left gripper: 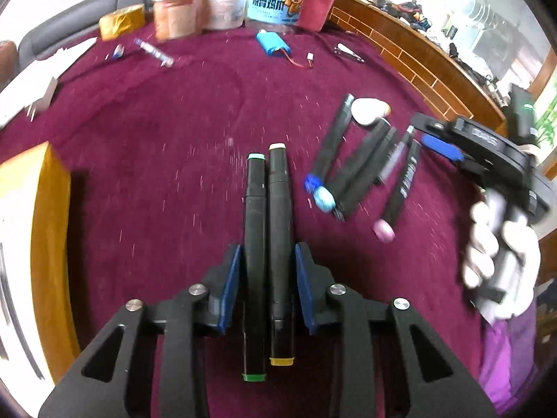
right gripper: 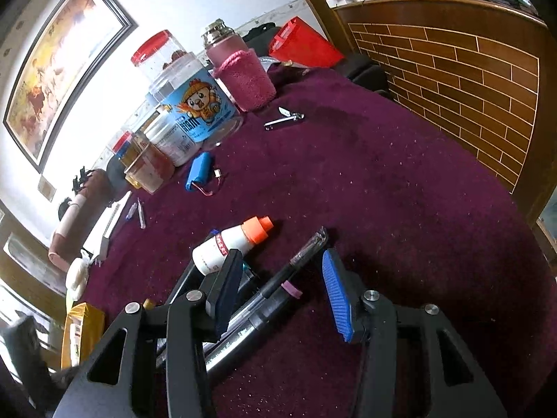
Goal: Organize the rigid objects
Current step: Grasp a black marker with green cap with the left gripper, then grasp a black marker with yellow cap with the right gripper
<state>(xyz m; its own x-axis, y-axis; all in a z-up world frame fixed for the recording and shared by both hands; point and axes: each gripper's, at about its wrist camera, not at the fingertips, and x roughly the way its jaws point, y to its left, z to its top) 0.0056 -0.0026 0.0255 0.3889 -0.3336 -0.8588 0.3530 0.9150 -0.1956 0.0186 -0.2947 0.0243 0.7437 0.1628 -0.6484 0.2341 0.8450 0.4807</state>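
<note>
Left gripper (left gripper: 268, 282) clamped on two black markers (left gripper: 268, 230), side by side between the blue pads (left gripper: 231, 289), pads against both barrels. Green-tipped marker on the left, cream-and-yellow-tipped one on the right; both running straight ahead along the fingers, far ends over the maroon cloth (left gripper: 156, 132).

Right gripper (right gripper: 282, 289) slack, jaws apart, nothing pinched. Loose pile of pens (right gripper: 278, 292) on the cloth under and between its fingers, left pad (right gripper: 226, 289) over the pile, right pad beside it on bare cloth. White glue bottle (right gripper: 229, 244) with orange cap just beyond the left finger.

Left wrist view only: full pen pile to the right of the held markers, well apart from them; right gripper with a white-gloved hand (left gripper: 497, 254) on its grip at the frame's right edge.

Right wrist view only: sharp look at the clutter at the cloth's far edge — blue-label jar (right gripper: 198, 111), nail clipper (right gripper: 283, 118), blue battery pack (right gripper: 198, 172). Left gripper and its markers out of frame there.
</note>
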